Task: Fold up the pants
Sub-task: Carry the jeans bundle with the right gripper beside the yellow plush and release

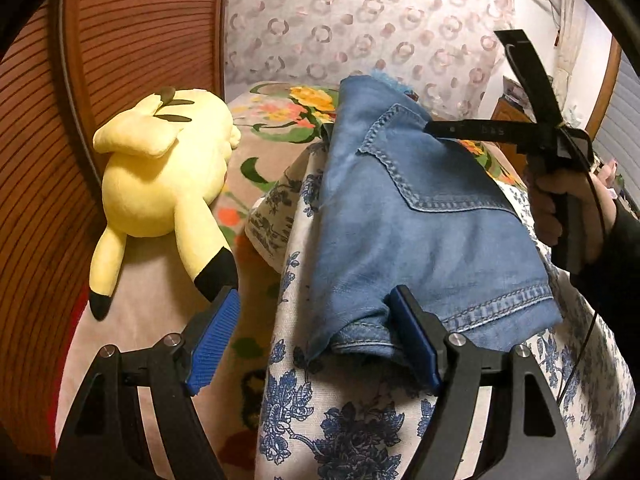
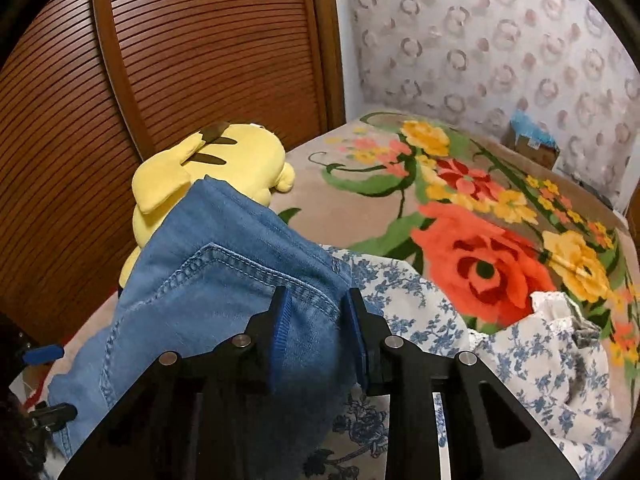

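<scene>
The pants (image 1: 420, 216), a folded denim bundle, lay on the blue-flowered cloth (image 1: 344, 412) on the bed (image 2: 360, 152), their long axis running away from the left gripper (image 1: 316, 332) toward the wall. The left fingers (image 1: 212, 340) were spread wide, the near hem lying just at the inner pad and not clamped. The right gripper (image 2: 314, 320) was pinched on the far, pocket end. The free near end was judged closer to the left hand.
</scene>
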A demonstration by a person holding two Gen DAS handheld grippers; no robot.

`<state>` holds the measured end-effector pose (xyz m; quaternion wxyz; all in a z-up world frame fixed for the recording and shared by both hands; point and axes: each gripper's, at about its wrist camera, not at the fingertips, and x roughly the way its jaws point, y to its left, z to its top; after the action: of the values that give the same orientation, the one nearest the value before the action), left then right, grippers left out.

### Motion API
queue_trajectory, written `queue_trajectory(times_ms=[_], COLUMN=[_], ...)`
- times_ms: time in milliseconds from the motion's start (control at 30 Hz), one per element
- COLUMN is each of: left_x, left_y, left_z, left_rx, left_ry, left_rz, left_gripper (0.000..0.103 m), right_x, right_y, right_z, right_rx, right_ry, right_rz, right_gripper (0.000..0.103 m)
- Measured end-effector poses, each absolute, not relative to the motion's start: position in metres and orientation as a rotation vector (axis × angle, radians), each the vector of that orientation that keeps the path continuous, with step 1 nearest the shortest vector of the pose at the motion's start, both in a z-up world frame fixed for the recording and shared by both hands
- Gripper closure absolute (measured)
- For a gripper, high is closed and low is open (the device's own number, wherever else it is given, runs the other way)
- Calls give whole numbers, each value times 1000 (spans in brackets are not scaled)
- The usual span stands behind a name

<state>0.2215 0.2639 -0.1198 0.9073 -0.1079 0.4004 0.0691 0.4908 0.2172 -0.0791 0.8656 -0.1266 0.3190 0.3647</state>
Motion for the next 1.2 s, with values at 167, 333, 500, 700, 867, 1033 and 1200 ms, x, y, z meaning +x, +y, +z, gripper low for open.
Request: queue_trajectory(times_ms=[167, 333, 500, 700, 867, 1033, 1200], left_x=[218, 212, 206, 196, 187, 177, 164], left_y=[258, 247, 228, 202, 179, 153, 131], left_z=[-109, -90, -74, -57, -45, -37, -30], left_rx=[-195, -164, -139, -116, -95, -77, -69], left_ry=[818, 782, 749, 717, 698, 685, 665], left_rz=[173, 172, 157, 123, 92, 60, 22], left_gripper=[25, 25, 25, 25, 25, 25, 24], right_x=[458, 413, 372, 327, 289, 251, 214], right_y=[198, 160, 131, 91, 53, 14, -21], right_z=[-55, -42, -33, -23, -20, -14, -10], right_rx=[-235, -214, -210, -208, -202, -180, -158], right_ry=[634, 612, 579, 548, 536, 515, 501], right_rz=[749, 772, 788, 788, 758, 726, 687], right_gripper=[75, 75, 75, 72, 72, 72, 71])
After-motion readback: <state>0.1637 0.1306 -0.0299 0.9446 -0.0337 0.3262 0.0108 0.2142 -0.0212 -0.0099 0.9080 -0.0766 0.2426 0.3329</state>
